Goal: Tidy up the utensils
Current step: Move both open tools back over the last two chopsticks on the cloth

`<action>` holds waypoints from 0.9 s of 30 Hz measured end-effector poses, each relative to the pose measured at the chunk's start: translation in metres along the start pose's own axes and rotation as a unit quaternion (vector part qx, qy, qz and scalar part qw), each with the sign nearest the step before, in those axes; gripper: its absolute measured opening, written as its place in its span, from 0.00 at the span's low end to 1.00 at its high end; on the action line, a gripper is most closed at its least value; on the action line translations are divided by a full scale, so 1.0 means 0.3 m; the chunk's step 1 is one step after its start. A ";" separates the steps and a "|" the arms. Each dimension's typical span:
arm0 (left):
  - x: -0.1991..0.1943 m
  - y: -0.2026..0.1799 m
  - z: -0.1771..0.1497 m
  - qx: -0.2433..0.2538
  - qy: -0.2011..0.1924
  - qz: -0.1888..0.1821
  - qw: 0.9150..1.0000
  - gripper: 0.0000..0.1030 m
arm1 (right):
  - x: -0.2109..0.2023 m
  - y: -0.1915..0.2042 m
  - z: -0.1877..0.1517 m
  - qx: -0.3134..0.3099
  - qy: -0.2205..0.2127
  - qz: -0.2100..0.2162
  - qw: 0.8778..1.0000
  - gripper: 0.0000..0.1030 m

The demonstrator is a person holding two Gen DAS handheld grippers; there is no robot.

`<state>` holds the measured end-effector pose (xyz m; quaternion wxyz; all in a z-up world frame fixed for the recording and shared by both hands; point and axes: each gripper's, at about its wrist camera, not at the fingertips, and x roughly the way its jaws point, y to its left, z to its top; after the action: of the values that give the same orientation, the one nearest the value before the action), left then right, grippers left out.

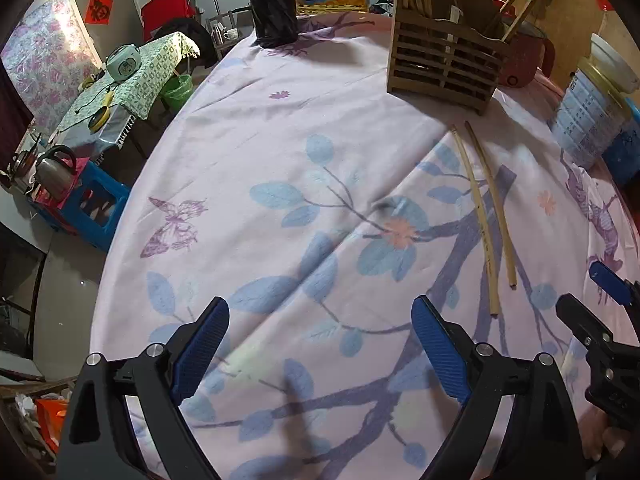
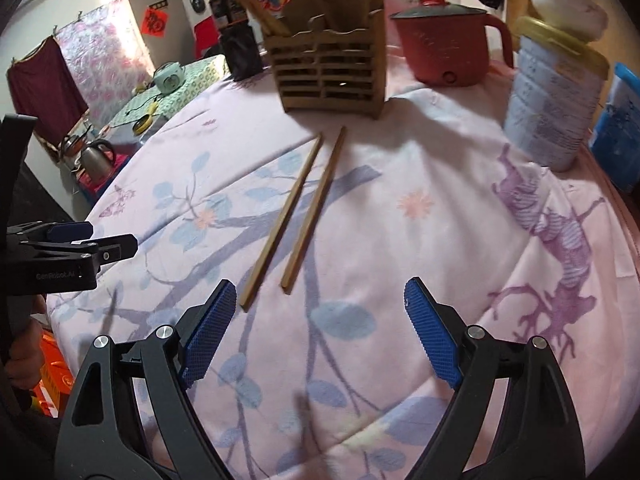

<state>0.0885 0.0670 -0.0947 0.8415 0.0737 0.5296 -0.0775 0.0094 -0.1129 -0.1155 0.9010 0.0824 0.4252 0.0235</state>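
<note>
while both views show chopsticks [image 2: 296, 216], only right shows the pot lid [image 2: 438, 8].

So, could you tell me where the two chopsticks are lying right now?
The chopsticks lie side by side on the floral tablecloth, in front of the wooden utensil holder, just ahead of the open right gripper.

Left gripper [image 1: 320, 344] spread wide over the flowered cloth of the desk [image 1: 280, 128], nothing between its blue fingers [image 1: 204, 344]. Two chopsticks [image 1: 486, 216] lying side by side to the right, apart from it. Slatted wooden holder [image 1: 440, 64] beyond them, upright. Right gripper [image 1: 600, 304] at the right edge.
</note>
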 end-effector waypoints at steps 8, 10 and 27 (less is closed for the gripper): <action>-0.023 0.053 -0.026 0.001 -0.004 0.024 1.000 0.88 | 0.083 0.036 -0.013 -0.014 0.021 -0.013 1.000 0.81; -0.029 0.068 -0.032 -0.002 -0.004 0.028 1.000 0.88 | 0.098 0.041 -0.011 -0.017 0.023 -0.015 0.999 0.81; -0.022 0.138 -0.035 -0.032 0.002 0.038 0.999 0.88 | 0.183 0.003 0.030 -0.005 0.038 -0.027 0.999 0.56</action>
<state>0.0851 0.1099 -0.0914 0.8444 0.0668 0.5307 -0.0285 0.0514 -0.1070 -0.1517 0.8848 0.0653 0.4613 0.0040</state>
